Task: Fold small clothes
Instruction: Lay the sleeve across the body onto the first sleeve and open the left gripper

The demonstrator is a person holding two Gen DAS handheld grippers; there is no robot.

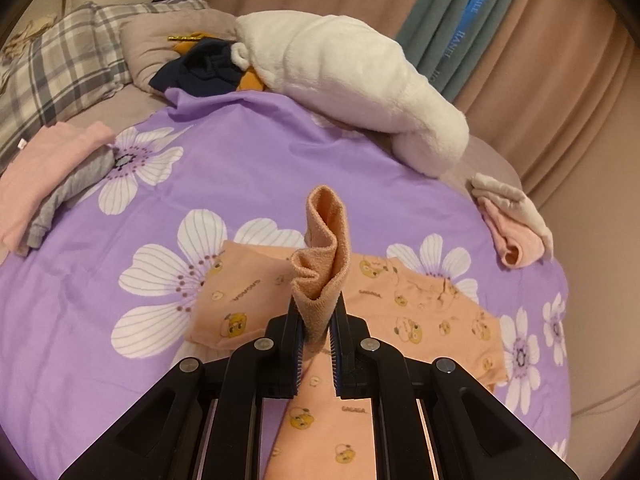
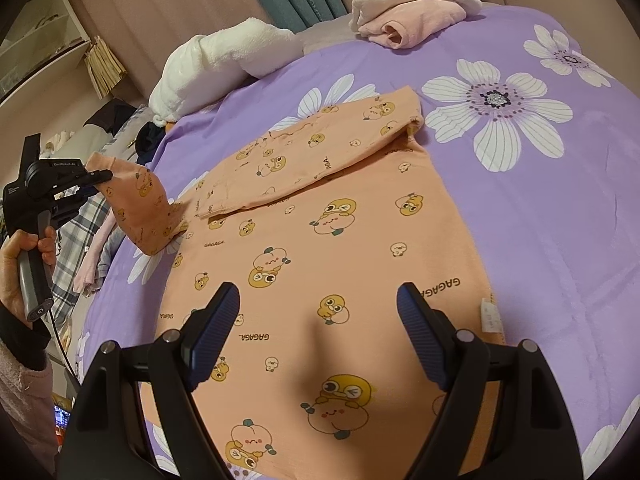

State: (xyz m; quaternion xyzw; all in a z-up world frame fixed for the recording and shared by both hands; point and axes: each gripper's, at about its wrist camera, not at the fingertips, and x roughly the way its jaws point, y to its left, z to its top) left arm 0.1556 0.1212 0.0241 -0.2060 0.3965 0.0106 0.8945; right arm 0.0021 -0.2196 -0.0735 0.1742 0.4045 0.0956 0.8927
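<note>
Garment: peach cartoon-print top (image 2: pixel 344 264) is lying flat mid-bed on the purple floral bedcover (image 2: pixel 540 208), one sleeve (image 2: pixel 320 152) folded across.
Left gripper (image 1: pixel 318 320): jaws are pinching the other sleeve's cuff (image 1: pixel 324 248), lifting it, likely for folding inward.
Right gripper (image 2: pixel 318 320): jaws are spread, hovering over the hem.

- Left tool (image 1: pixel 317 320): jaws drawn close together, pinching an orange sleeve cuff (image 1: pixel 325 248) that stands up toward 12 o'clock from its fingertips; in the right wrist view the same tool sits at 9 o'clock, lifted above the bed
- Left hand (image 2: pixel 22 268): fingers wrapped round the tool's grip, at 9 o'clock in the right wrist view; dark cuff at the wrist
- Right tool (image 2: pixel 318 304): jaws spread wide, holding nothing; fingers (image 2: pixel 216 328) point toward 12 o'clock
</note>
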